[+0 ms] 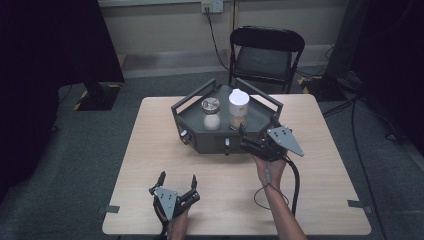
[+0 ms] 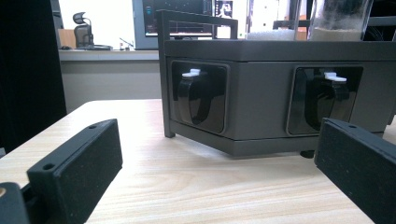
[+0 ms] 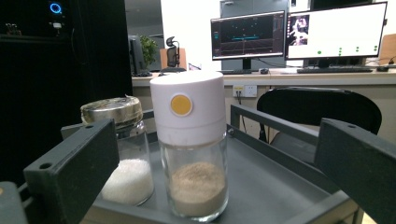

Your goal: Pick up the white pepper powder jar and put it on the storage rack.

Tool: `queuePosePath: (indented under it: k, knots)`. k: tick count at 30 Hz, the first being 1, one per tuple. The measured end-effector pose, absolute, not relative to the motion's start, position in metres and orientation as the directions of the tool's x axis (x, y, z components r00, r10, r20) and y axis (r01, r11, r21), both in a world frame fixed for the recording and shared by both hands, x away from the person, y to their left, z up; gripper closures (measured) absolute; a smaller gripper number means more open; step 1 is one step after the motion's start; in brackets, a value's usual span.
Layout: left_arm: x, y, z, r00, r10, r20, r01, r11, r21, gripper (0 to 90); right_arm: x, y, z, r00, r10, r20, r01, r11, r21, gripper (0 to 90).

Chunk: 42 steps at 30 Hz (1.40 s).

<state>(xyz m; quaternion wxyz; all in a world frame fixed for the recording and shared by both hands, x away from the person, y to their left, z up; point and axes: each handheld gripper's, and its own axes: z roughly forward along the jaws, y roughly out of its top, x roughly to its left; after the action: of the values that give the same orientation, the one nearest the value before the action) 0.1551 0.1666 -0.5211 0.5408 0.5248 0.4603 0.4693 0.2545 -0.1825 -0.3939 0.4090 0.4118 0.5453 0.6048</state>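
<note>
Clear glass with a white cap, the tall jar [image 1: 238, 109] stands on the dark grey tray [image 1: 192, 116] at the far middle of the wooden table [image 1: 150, 150], just beside a shorter jar with a metal lid [image 1: 211, 113] that holds white grains. In the right gripper view the white-capped jar [image 3: 191, 144] stands upright, its long axis vertical, cap up, the yellow dot on the cap facing the camera, brownish powder in its lower part. The right gripper [image 1: 250, 141] hovers at the tray's near right edge with its jaws spread wide and empty, aimed at that jar, so the step in hand looks like the approach for a grasp. The next move likely calls for easing forward over the tray's low wall until the jaws stand either side of the glass body below the cap, without nudging the short jar [image 3: 122, 154] on its flank, then closing across the width, square to the upright axis. The left gripper [image 1: 177, 184] rests low near the table's front edge, well apart from the tray, jaws likewise wide with nothing between them; its view faces the tray's side wall [image 2: 261, 98] with two latches
</note>
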Motion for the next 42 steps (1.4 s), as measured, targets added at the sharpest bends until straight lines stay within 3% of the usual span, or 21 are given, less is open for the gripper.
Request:
queuePosePath:
  k: [30,42]
  knots:
    - [0.155,0.166,-0.521,0.134,0.991,-0.005,-0.025,0.009,1.0,0.2,0.2,-0.199,-0.423,-0.312,0.95,-0.002,-0.078,-0.024,0.997,0.0]
    - [0.155,0.166,-0.521,0.134,0.991,-0.006,-0.026,0.009,1.0,0.2,0.186,-0.211,-0.447,-0.284,0.958,0.028,-0.036,-0.04,0.999,0.0]
